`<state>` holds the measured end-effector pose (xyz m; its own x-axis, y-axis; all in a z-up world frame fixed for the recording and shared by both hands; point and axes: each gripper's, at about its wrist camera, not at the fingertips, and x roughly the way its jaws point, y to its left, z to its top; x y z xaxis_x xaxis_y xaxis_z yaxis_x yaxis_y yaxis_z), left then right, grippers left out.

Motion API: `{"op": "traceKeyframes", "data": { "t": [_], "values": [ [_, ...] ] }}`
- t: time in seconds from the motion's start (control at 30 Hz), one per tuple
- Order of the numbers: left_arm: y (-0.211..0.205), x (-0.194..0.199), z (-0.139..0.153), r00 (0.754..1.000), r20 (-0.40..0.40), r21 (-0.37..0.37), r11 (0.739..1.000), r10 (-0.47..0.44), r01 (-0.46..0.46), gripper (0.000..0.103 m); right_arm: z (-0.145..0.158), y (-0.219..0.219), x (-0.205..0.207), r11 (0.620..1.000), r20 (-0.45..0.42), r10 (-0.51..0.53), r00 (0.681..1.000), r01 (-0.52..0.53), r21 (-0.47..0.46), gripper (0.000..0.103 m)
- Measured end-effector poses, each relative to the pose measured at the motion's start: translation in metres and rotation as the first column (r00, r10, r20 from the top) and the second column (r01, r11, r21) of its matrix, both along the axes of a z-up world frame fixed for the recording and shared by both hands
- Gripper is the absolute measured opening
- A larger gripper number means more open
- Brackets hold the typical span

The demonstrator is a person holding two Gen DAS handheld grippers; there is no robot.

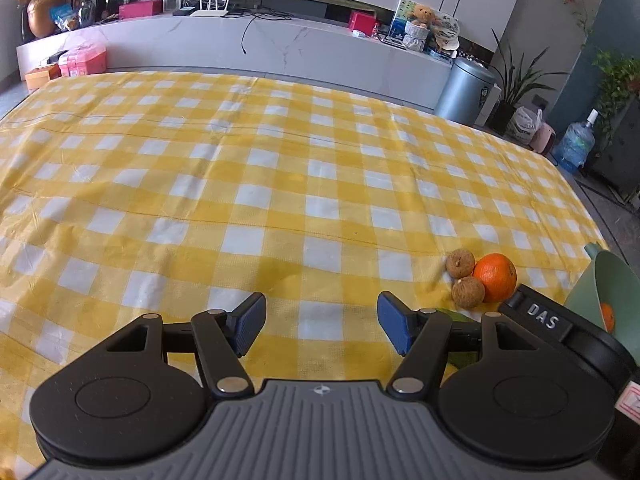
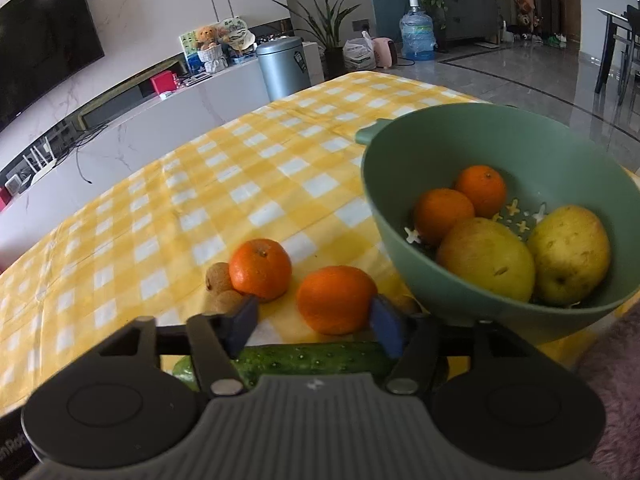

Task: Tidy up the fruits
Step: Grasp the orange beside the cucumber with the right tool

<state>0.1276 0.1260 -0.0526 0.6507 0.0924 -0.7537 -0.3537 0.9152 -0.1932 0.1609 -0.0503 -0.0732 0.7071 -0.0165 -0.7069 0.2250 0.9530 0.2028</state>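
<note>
My right gripper [image 2: 314, 320] stands open over the table, its pads either side of a loose orange [image 2: 336, 300]; the right pad sits close to the orange's edge and the left pad is well apart from it. A cucumber [image 2: 312, 360] lies under the fingers. A second orange [image 2: 260, 268] rests against two brown longans [image 2: 218, 278]. The green bowl [image 2: 400, 240] at the right holds two oranges [image 2: 442, 212] and two yellow fruits [image 2: 488, 258]. My left gripper [image 1: 322, 328] is open with nothing between its fingers, left of an orange [image 1: 495, 277] and longans [image 1: 468, 292].
A yellow-and-white checked cloth [image 1: 240, 168] covers the table. The right gripper's black body [image 1: 540, 316] and the bowl [image 1: 584, 296] sit at the left view's right edge. Beyond the table stand a white cabinet [image 1: 280, 48], a grey bin [image 1: 466, 92] and a water bottle [image 1: 576, 144].
</note>
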Motion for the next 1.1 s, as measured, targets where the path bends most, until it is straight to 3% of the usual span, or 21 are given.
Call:
{"op": "traceKeyframes", "data": {
  "t": [0.1, 0.17, 0.23, 0.33, 0.6, 1.1],
  "values": [
    [0.001, 0.002, -0.004, 1.000, -0.023, -0.032, 0.999, -0.001, 0.000, 0.075, -0.003, -0.001, -0.002, 0.999, 0.018, -0.049, 0.999, 0.048, 0.015, 0.059],
    [0.001, 0.003, -0.007, 0.999, -0.035, -0.038, 0.999, -0.002, 0.000, 0.075, -0.006, 0.010, -0.004, 0.996, 0.031, -0.060, 0.998, 0.062, -0.060, 0.055],
    [0.001, 0.003, -0.008, 0.999, -0.042, -0.026, 1.000, -0.001, 0.000, 0.075, -0.009, 0.021, -0.007, 0.986, 0.045, -0.062, 0.997, 0.068, -0.155, 0.044],
    [0.000, 0.003, -0.008, 0.999, -0.046, -0.015, 1.000, 0.001, -0.002, 0.075, -0.012, 0.024, -0.013, 0.979, 0.085, -0.120, 0.989, 0.133, -0.155, 0.044],
    [0.001, 0.007, -0.013, 0.997, -0.071, 0.011, 1.000, 0.014, -0.013, 0.075, -0.015, 0.023, -0.018, 0.977, 0.108, -0.096, 0.990, 0.114, -0.179, 0.043],
    [0.008, 0.002, -0.011, 0.998, -0.053, -0.001, 0.999, 0.037, -0.037, 0.075, -0.003, 0.010, -0.030, 0.995, 0.131, -0.067, 0.989, 0.076, -0.066, 0.041]
  ]
}}
